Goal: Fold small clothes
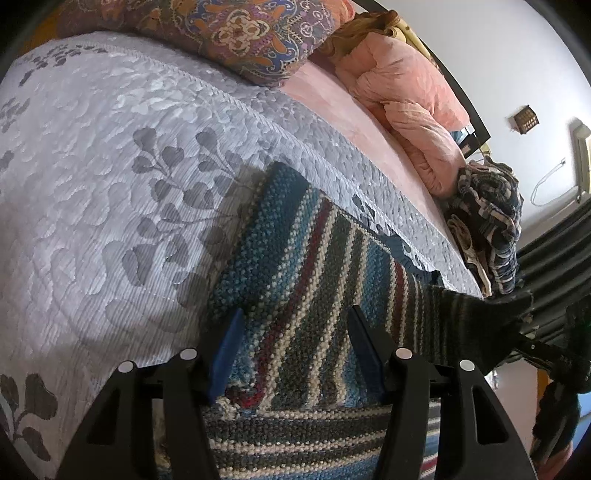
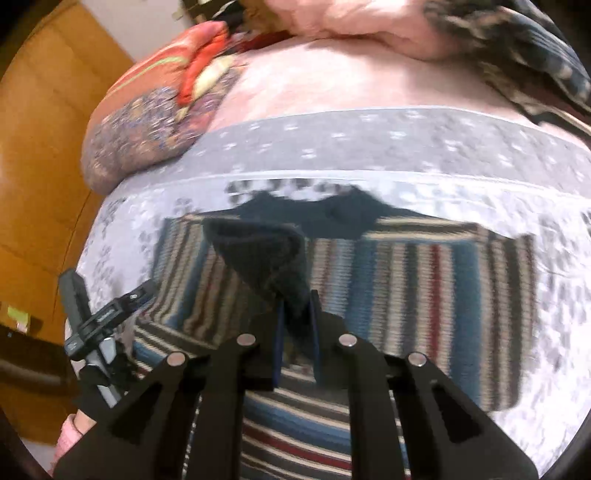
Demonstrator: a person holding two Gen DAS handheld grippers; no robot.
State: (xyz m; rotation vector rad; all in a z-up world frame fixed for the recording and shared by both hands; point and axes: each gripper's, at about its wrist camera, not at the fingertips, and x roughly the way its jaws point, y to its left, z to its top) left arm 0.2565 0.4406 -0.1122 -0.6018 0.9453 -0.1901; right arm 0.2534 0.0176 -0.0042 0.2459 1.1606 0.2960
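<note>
Folding is under way on a striped knitted sweater that lies spread on the grey quilted bedspread, near the front edge of the bed. From where I stand, the right gripper has its blue fingers drawn close together on a dark ribbed end of the garment, what looks like a cuff or hem, lifted clear of the striped body below it. That view is smeared with motion, so I take it the piece is being carried across. The left gripper sits low over the near part of the sweater with its fingers wide apart, one on either side of the stripes; whether they press on the knit or only hover I cannot tell.

My reading is that a sleeve or side is being brought inward over the body. The next move seems to call for laying that dark end flat on the stripes, square with the edges, and letting go without dragging the layer beneath. The left gripper could steady the body meanwhile.

A patterned pillow, a pink duvet and a heap of dark checked clothes lie farther back on the bed
</note>
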